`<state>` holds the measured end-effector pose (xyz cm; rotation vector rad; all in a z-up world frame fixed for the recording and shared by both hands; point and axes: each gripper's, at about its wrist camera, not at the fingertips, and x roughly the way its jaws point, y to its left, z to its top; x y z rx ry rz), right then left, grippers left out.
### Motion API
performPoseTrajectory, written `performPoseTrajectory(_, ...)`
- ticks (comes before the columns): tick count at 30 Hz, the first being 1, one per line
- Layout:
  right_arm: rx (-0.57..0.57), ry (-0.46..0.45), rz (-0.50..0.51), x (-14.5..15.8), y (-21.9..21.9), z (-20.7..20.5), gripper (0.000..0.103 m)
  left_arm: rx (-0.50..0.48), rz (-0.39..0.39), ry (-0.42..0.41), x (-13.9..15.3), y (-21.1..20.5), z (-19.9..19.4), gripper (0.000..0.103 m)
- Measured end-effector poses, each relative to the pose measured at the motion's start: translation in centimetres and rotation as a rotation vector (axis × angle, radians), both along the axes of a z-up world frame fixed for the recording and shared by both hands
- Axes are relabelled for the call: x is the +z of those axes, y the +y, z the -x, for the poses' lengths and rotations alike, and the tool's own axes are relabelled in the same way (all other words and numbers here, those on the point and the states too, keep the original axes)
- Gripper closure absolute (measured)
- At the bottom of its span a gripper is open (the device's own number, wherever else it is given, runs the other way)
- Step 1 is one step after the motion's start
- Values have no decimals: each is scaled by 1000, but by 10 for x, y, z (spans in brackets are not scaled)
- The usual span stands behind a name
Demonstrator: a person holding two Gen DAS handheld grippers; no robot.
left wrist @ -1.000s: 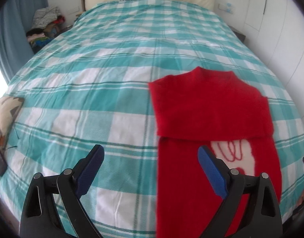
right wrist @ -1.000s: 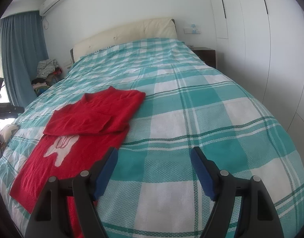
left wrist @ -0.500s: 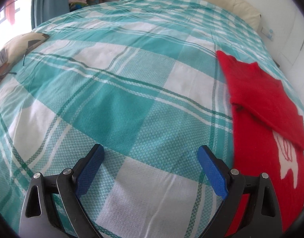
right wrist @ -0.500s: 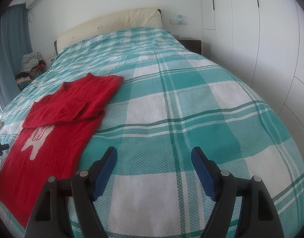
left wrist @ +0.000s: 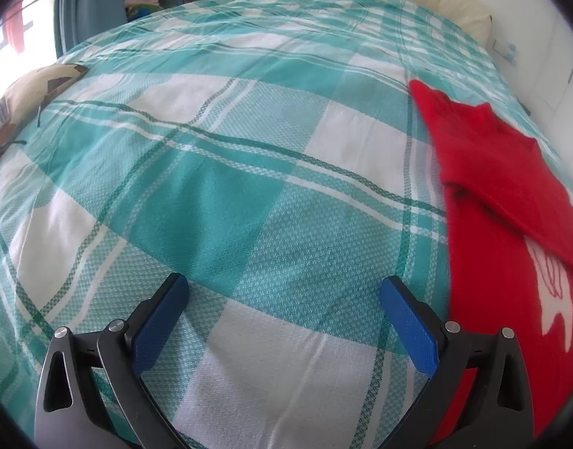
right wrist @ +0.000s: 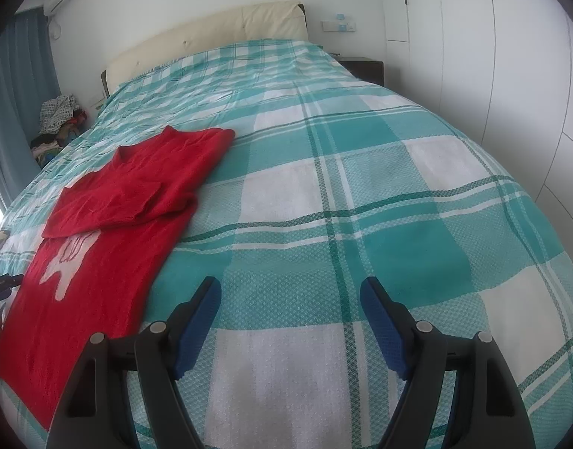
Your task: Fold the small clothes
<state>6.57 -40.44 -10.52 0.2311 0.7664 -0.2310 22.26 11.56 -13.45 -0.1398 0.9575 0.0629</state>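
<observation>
Red sweater (left wrist: 511, 194) further right of left tongs (left wrist: 282, 295) than before.

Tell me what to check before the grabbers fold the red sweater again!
1. Left gripper open and empty: ok.
2. Right gripper open and empty: ok.
3. Red sweater lying flat on the checked bedspread: ok.
4. Top part already folded down over the white picture: ok.
5. Grippers touching the sweater: not ok, both are over bare bedspread.
6. Sweater's near hem visible: cannot tell, it is cut off.
</observation>
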Motion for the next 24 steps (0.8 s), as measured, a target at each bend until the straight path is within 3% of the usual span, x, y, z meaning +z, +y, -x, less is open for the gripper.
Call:
performPoseTrajectory(7,-7,66,17,-16,2,-4,26,-1,-11,3,-1,0,0,1)
performPoseTrajectory(12,9,83,60,-21,10,-6,19,-1,-19,6,-2,-1,-1,1)
performPoseTrajectory(24,24,106,75,-26,14,-8,11,-3,-45,12,-3,-3,-2,0)
